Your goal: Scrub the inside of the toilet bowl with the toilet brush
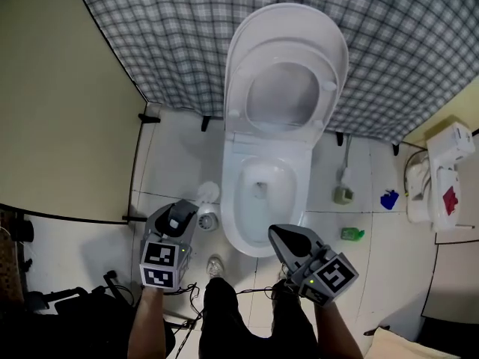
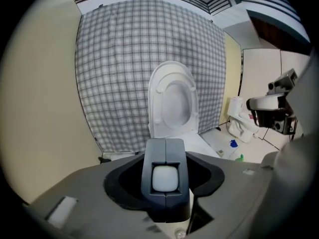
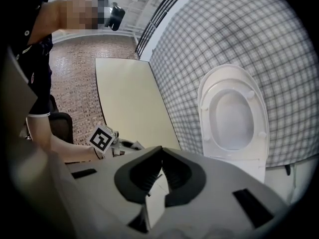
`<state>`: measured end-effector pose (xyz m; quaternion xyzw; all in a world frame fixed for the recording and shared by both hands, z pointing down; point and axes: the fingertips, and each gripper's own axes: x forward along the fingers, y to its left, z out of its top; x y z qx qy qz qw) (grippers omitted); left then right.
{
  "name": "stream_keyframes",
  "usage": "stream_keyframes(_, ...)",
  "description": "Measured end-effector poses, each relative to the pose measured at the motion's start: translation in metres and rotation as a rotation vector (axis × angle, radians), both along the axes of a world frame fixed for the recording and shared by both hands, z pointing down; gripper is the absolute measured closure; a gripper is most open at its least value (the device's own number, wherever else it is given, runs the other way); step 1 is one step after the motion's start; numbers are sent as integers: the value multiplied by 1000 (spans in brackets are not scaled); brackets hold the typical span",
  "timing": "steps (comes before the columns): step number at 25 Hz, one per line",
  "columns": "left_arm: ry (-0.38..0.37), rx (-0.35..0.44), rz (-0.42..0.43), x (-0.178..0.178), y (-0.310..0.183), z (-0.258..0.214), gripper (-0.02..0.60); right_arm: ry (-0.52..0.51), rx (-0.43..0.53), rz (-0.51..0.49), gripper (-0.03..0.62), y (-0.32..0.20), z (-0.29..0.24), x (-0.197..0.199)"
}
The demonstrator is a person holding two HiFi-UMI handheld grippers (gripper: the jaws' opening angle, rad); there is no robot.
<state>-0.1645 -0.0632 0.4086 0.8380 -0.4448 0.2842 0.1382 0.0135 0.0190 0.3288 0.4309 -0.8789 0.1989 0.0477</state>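
**Tiled corner behind a checked curtain**

A grey-and-white checked curtain (image 1: 172, 36) hangs across the top of the head view. A plain cream wall (image 1: 52, 88) fills the left side. Below, white floor tiles (image 1: 172, 152) with dark grout lie evenly lit.

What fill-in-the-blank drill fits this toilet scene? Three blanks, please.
The seat of the toilet is flipped ___.
The green bottle lies on the ___.
In the head view, the blue item sits to the toilet's ___.
Missing words: up; floor; right.
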Motion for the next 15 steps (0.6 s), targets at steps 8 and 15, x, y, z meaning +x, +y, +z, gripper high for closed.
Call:
stream_keyframes(8,89,59,108,68,2,-49,370,-4,-2,87,594,14,-12,42)
stream_keyframes(15,102,18,177,135,4,-18,370,-2,-27,123,594,19,-3,66)
